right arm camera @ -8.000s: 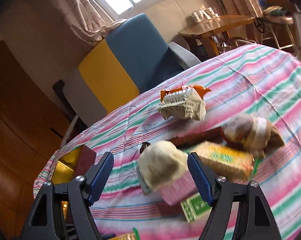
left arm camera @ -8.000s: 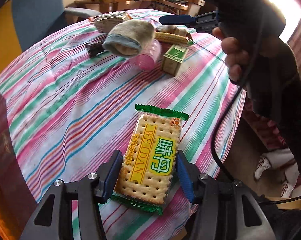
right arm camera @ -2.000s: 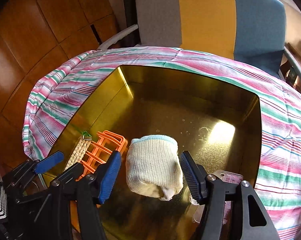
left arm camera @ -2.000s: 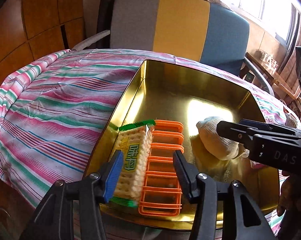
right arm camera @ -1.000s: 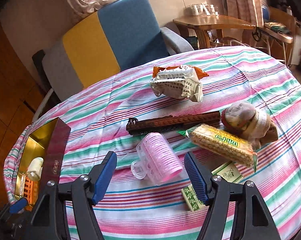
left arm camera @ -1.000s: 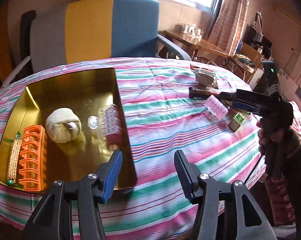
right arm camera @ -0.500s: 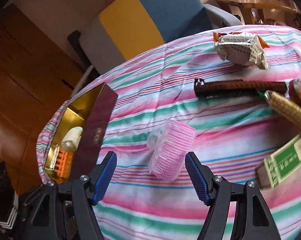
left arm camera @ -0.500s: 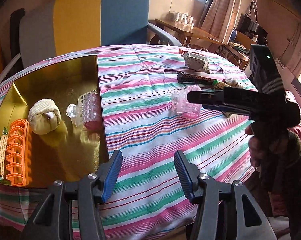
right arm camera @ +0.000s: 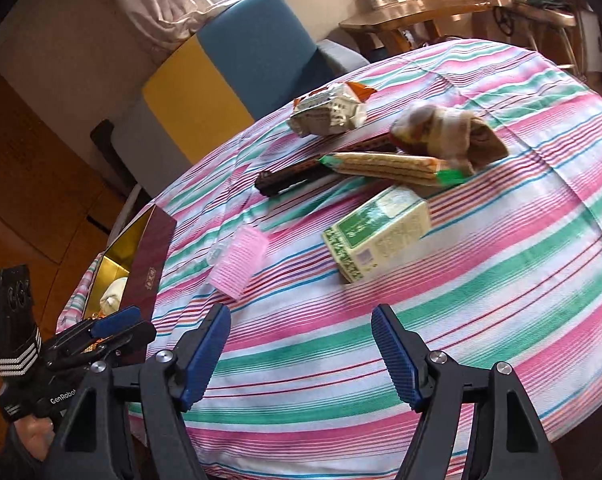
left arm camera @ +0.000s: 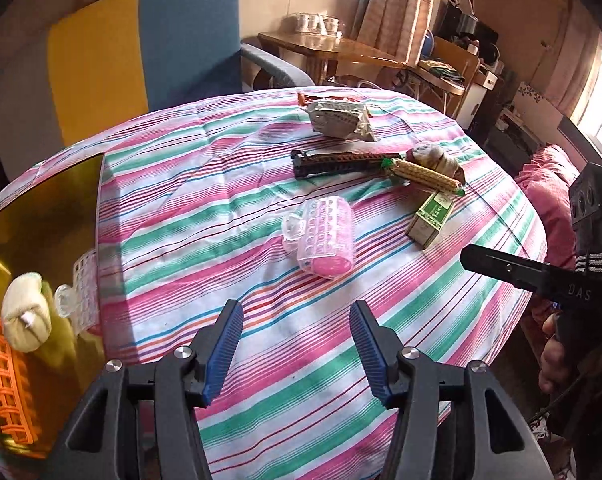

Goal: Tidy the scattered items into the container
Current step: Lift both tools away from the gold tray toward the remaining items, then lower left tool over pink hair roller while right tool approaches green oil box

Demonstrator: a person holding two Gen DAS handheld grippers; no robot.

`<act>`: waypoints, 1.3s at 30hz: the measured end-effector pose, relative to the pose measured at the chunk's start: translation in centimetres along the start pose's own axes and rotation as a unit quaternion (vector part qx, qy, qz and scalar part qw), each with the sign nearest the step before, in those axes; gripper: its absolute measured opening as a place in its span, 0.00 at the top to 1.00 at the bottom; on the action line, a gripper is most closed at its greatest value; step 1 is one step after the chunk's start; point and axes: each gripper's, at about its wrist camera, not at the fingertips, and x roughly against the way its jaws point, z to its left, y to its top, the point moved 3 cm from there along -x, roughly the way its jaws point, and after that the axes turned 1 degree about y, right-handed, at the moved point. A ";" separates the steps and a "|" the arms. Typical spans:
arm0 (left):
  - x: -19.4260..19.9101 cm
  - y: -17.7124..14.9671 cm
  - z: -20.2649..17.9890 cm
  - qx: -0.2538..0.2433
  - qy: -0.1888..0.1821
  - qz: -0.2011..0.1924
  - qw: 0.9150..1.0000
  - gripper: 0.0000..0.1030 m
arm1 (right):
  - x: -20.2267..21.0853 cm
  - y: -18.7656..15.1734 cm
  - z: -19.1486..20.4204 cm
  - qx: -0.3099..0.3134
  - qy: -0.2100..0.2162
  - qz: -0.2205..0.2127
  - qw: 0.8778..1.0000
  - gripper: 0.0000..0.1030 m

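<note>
Striped cloth in pink, green and white covers the round table [left arm camera: 229,216]. At nine o'clock in the left wrist view sits the gold tin [left arm camera: 41,216], holding an orange rack [left arm camera: 7,384], a cream sock roll [left arm camera: 25,316] and a clear roller [left arm camera: 79,292]. Outside it, near centre, lies the pink hair roller [left arm camera: 325,236]; toward two o'clock are the green box [left arm camera: 431,216], cracker pack [left arm camera: 423,174], dark comb [left arm camera: 341,162] and silver snack bag [left arm camera: 339,118]. The left gripper [left arm camera: 297,350] and right gripper [right arm camera: 301,354] both hover with fingers spread, holding nothing.
</note>
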 end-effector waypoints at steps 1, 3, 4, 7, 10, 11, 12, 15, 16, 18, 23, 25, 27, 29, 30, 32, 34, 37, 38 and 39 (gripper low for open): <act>-0.3 0.3 -0.4 -0.005 -0.005 0.001 1.000 0.44 | 0.1 0.1 -0.4 -0.005 -0.002 -0.003 1.000 0.28; -1.2 0.9 -0.9 -0.012 -0.015 0.005 1.000 0.42 | 0.3 0.2 -1.1 -0.014 -0.005 -0.009 1.000 0.28; -1.6 1.1 -1.2 -0.016 -0.020 0.008 1.000 0.42 | 0.2 0.3 -1.3 -0.016 -0.006 -0.011 1.000 0.28; -2.7 2.0 -1.5 -0.019 -0.022 0.011 1.000 0.42 | 0.0 0.4 -1.9 -0.022 -0.009 -0.012 1.000 0.28; -3.7 2.9 -1.9 -0.027 -0.024 0.013 0.999 0.41 | -0.5 0.4 -2.3 -0.026 -0.012 -0.011 1.000 0.28; -4.1 3.0 -2.0 -0.032 -0.022 0.016 0.999 0.41 | -0.6 0.4 -2.5 -0.027 -0.012 -0.010 1.000 0.28; -4.5 3.2 -2.1 -0.036 -0.019 0.019 0.999 0.41 | -0.8 0.3 -2.7 -0.029 -0.013 -0.009 0.999 0.28; -5.4 3.5 -2.2 -0.037 -0.019 0.023 0.999 0.41 | -1.1 0.2 -3.1 -0.034 -0.014 -0.007 0.999 0.28; -5.7 3.6 -2.1 -0.038 -0.019 0.024 0.999 0.41 | -1.1 0.2 -3.1 -0.034 -0.013 -0.008 0.999 0.27; -6.2 3.7 -2.1 -0.038 -0.015 0.027 0.999 0.41 | -1.1 0.2 -3.1 -0.032 -0.012 -0.008 0.999 0.26; -7.3 3.8 -2.0 -0.036 -0.006 0.034 0.999 0.41 | -1.3 0.3 -3.0 -0.032 -0.013 -0.010 0.999 0.24; -7.7 3.7 -1.9 -0.034 -0.001 0.037 0.999 0.41 | -1.4 0.2 -2.9 -0.032 -0.014 -0.010 0.999 0.22; -8.1 3.6 -1.8 -0.031 0.005 0.042 0.999 0.41 | -1.4 0.2 -2.8 -0.033 -0.015 -0.011 0.999 0.21; -8.4 3.3 -1.7 -0.025 0.007 0.048 0.999 0.41 | -1.5 0.3 -2.8 -0.035 -0.016 -0.011 0.999 0.20; -8.4 3.2 -1.6 -0.022 0.010 0.048 0.999 0.42 | -1.5 0.3 -2.7 -0.035 -0.017 -0.012 0.999 0.19; -8.5 2.9 -1.5 -0.017 0.016 0.045 0.999 0.46 | -1.6 0.2 -2.6 -0.033 -0.019 -0.012 0.999 0.18; -8.4 2.8 -1.4 -0.015 0.026 0.044 0.999 0.51 | -1.7 0.2 -2.4 -0.030 -0.023 -0.013 0.999 0.17; -8.2 2.6 -1.1 -0.011 0.028 0.040 0.999 0.53 | -1.8 0.1 -2.3 -0.026 -0.027 -0.015 0.999 0.15; -8.1 2.5 -1.0 -0.011 0.028 0.040 0.999 0.53 | -1.8 0.1 -2.3 -0.025 -0.027 -0.016 0.999 0.15; -8.0 2.4 -0.9 -0.010 0.028 0.039 0.999 0.53 | -1.8 0.1 -2.3 -0.025 -0.028 -0.018 0.999 0.15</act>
